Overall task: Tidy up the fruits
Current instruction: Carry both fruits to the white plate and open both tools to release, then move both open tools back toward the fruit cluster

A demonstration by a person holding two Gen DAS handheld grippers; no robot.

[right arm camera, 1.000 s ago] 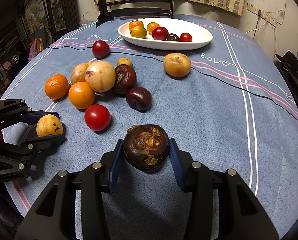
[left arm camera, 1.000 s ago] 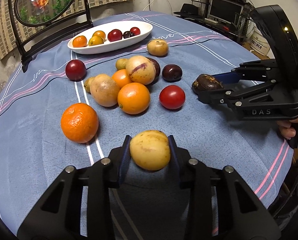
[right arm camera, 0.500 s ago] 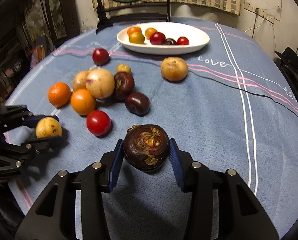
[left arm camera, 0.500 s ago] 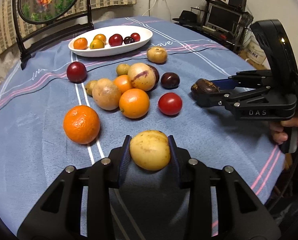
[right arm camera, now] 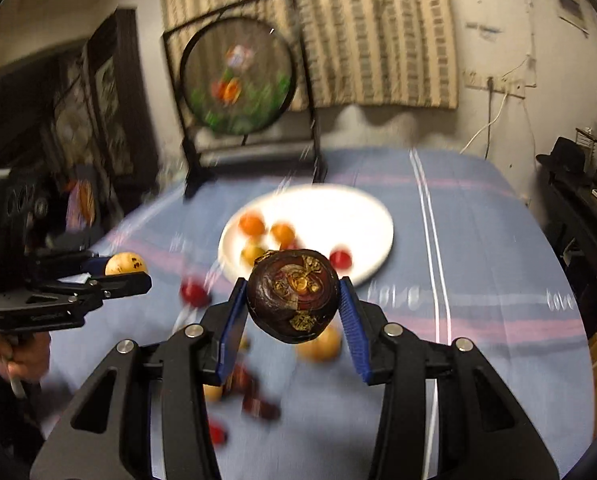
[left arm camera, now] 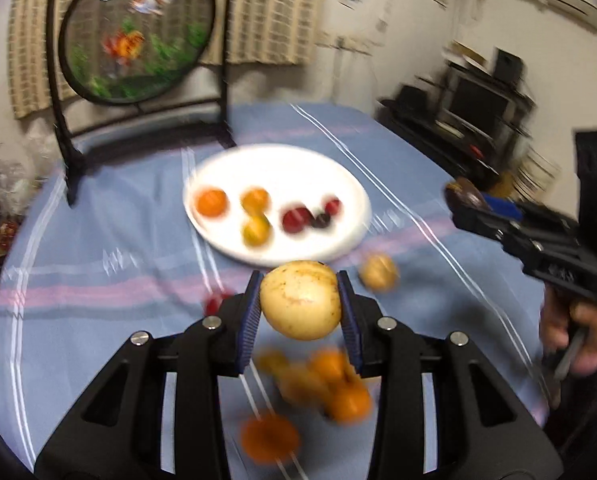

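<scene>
A pale yellow fruit (left arm camera: 300,305) sits clamped between the blue-padded fingers (left arm camera: 250,320) of the left gripper (left arm camera: 300,312), held above the worktop (left arm camera: 98,248) just short of the white plate (left arm camera: 350,188). The right gripper (right arm camera: 291,312) has its fingers (right arm camera: 352,322) closed on a dark, wrinkled purple fruit (right arm camera: 292,295), likewise lifted above the blue striped cloth and facing the plate. The plate carries a few small orange, yellow, red and dark fruits, all blurred. More loose fruit lies on the cloth below both grippers: oranges (left arm camera: 338,392), a red one (right arm camera: 192,293) and a tan round one (left arm camera: 378,272) near the plate. Behind the worktop stands a round framed screen (left arm camera: 136,36).
</scene>
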